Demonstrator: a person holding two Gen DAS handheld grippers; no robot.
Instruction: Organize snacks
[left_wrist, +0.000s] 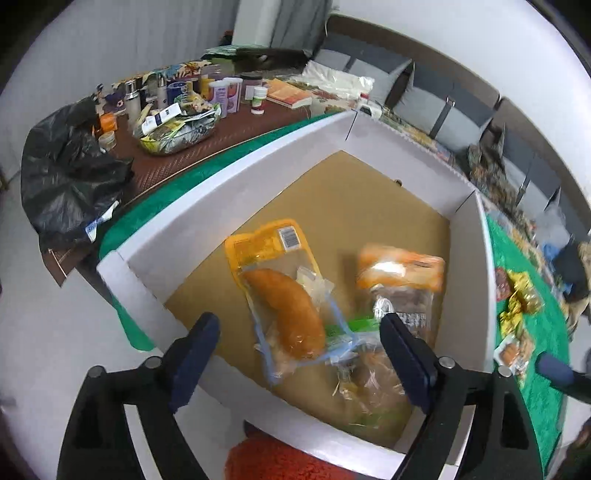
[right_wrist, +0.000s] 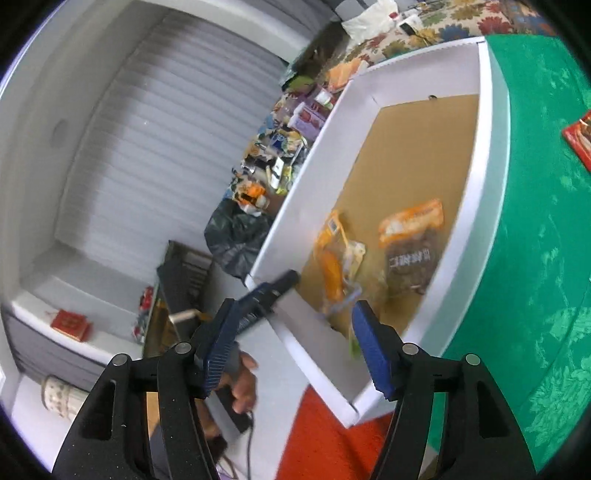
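the step in hand looks like the gap between two placements: both tools hang over the white box (left_wrist: 229, 206) with nothing in them, so the next move is probably a reach for one of the loose snacks on the green worktop (left_wrist: 532, 398). the left gripper (left_wrist: 299, 354) has its jaws spread wide and empty, poised above the near end of the box. the right gripper (right_wrist: 291, 347) is likewise wide open and empty, held over the near corner of the box. inside, on the brown cardboard floor, three packets lie close together at the near end: a yellow-edged clear pouch (left_wrist: 277, 280) with a golden fried piece in it, an orange-topped bag (left_wrist: 400, 277) of dark snacks beside it, and a clear packet with green (left_wrist: 365, 387) partly under both. the far half of the box floor holds nothing. more small wrapped snacks (left_wrist: 517, 299) sit on the cloth just outside the box's right wall, and a red packet (right_wrist: 580, 140) lies further off. picking those up calls for swinging a gripper out past the rim and coming down flat on thin, crinkly wrappers.
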